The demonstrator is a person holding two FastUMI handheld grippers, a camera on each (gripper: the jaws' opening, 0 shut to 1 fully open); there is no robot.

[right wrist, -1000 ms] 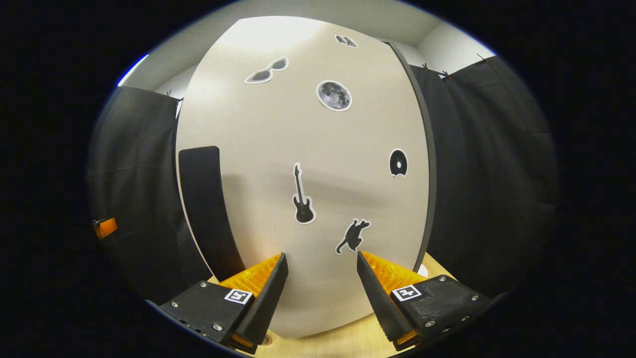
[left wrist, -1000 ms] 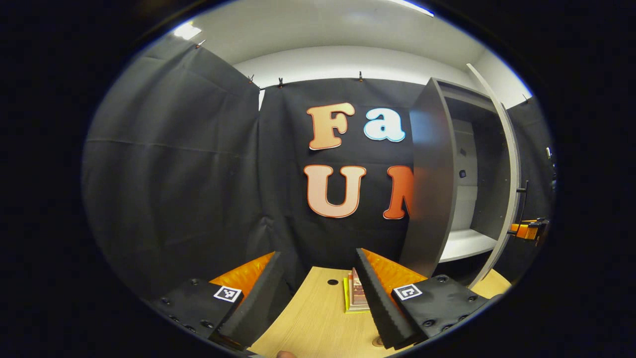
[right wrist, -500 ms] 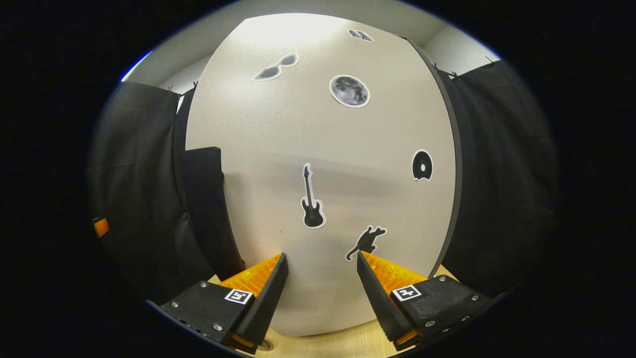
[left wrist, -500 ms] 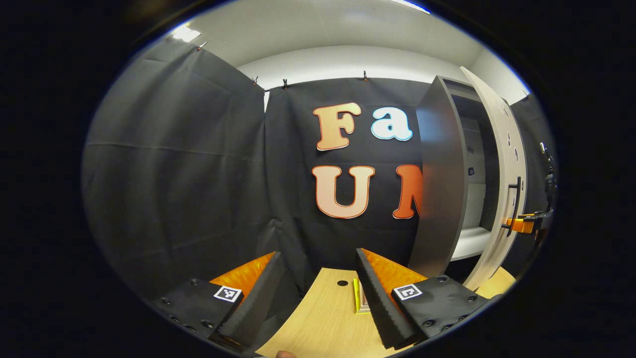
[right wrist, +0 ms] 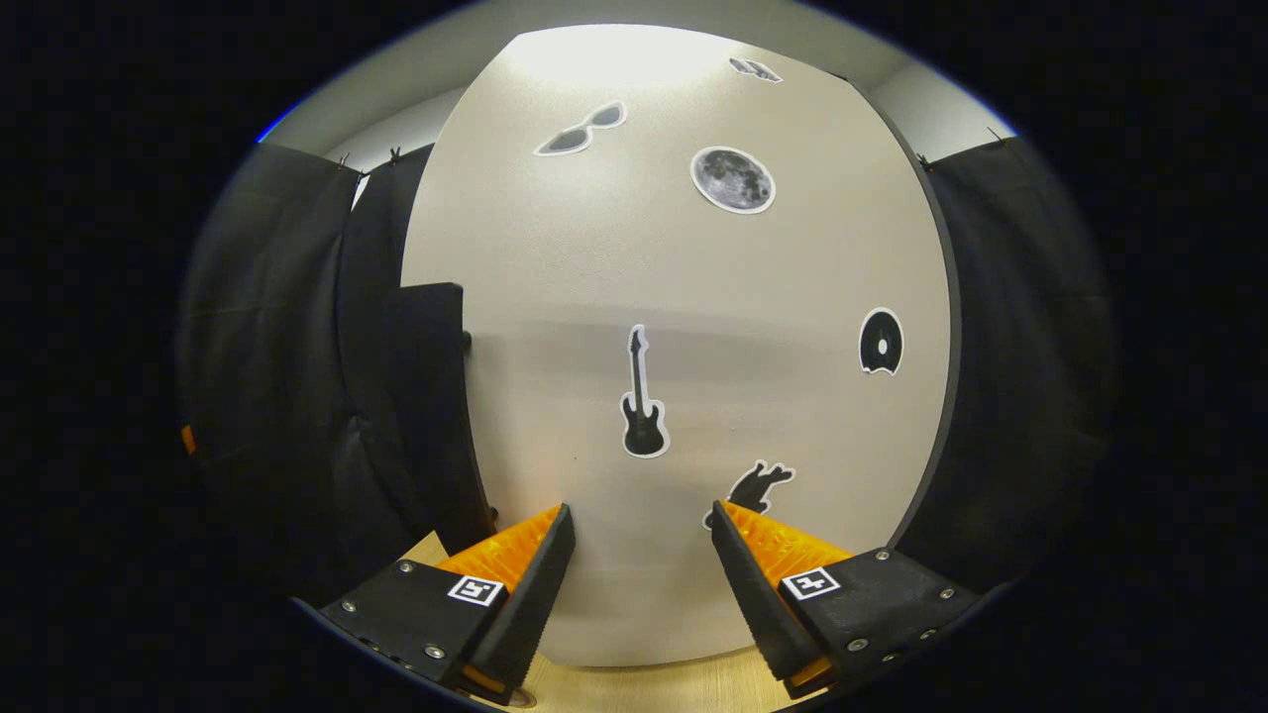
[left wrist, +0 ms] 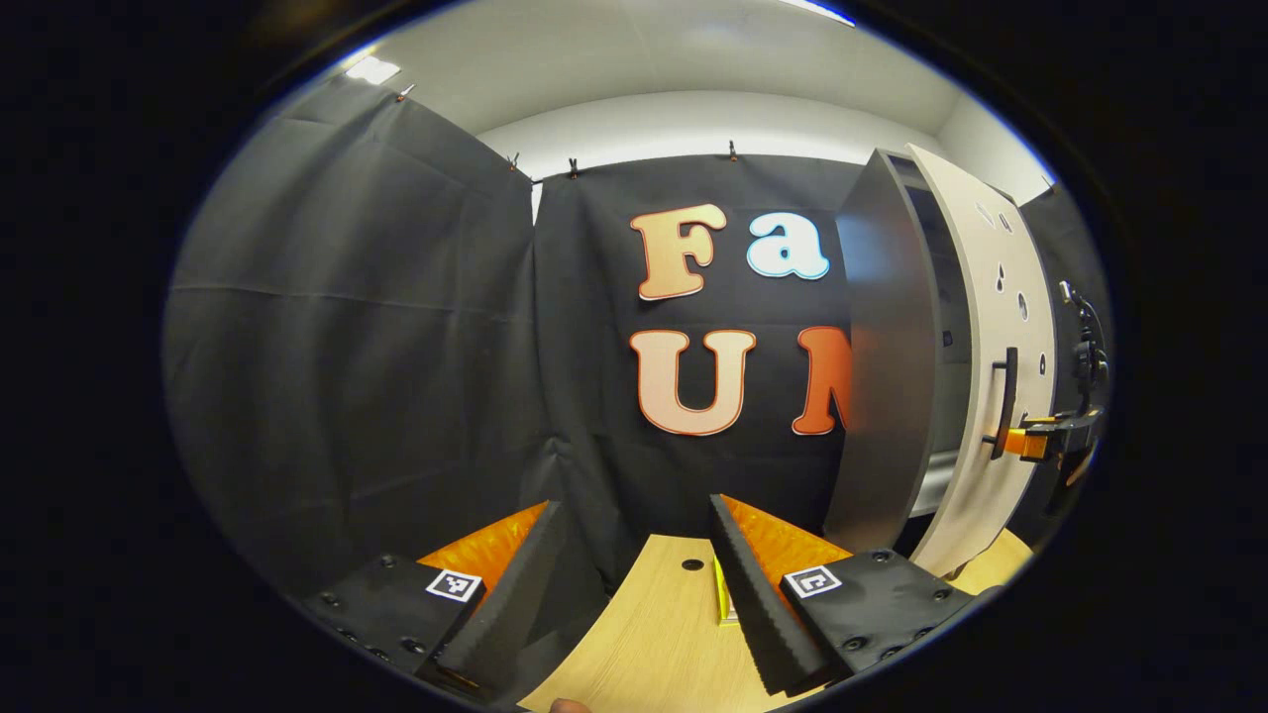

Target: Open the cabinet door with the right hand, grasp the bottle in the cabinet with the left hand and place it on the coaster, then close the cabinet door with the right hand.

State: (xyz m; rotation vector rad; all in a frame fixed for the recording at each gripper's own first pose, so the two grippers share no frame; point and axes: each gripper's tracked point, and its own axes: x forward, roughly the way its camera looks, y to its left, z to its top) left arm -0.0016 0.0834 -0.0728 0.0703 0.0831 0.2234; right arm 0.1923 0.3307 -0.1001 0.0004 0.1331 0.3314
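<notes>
The grey cabinet [left wrist: 882, 366] stands at the right of the left gripper view. Its pale door [left wrist: 991, 327] with a black handle [left wrist: 1005, 396] stands only a narrow gap off the cabinet front. My right gripper [left wrist: 1040, 441] is by the door's outer face, just below the handle. In the right gripper view the sticker-covered door [right wrist: 693, 297] is close ahead and my right gripper [right wrist: 639, 525] is open, with its tips near the panel. My left gripper [left wrist: 639, 594] hangs open over the wooden table [left wrist: 664, 634], with nothing between its fingers.
A thin stack of books [left wrist: 721, 602] lies on the table, mostly hidden behind my left gripper's right finger. A small dark hole [left wrist: 692, 564] marks the tabletop near the back. Black cloth walls close in the booth behind and to the left.
The cabinet door has swung further toward the cabinet, so the gap that showed the white shelf has narrowed to a slit. My right gripper followed the door. The left gripper stayed open and barely shifted.
</notes>
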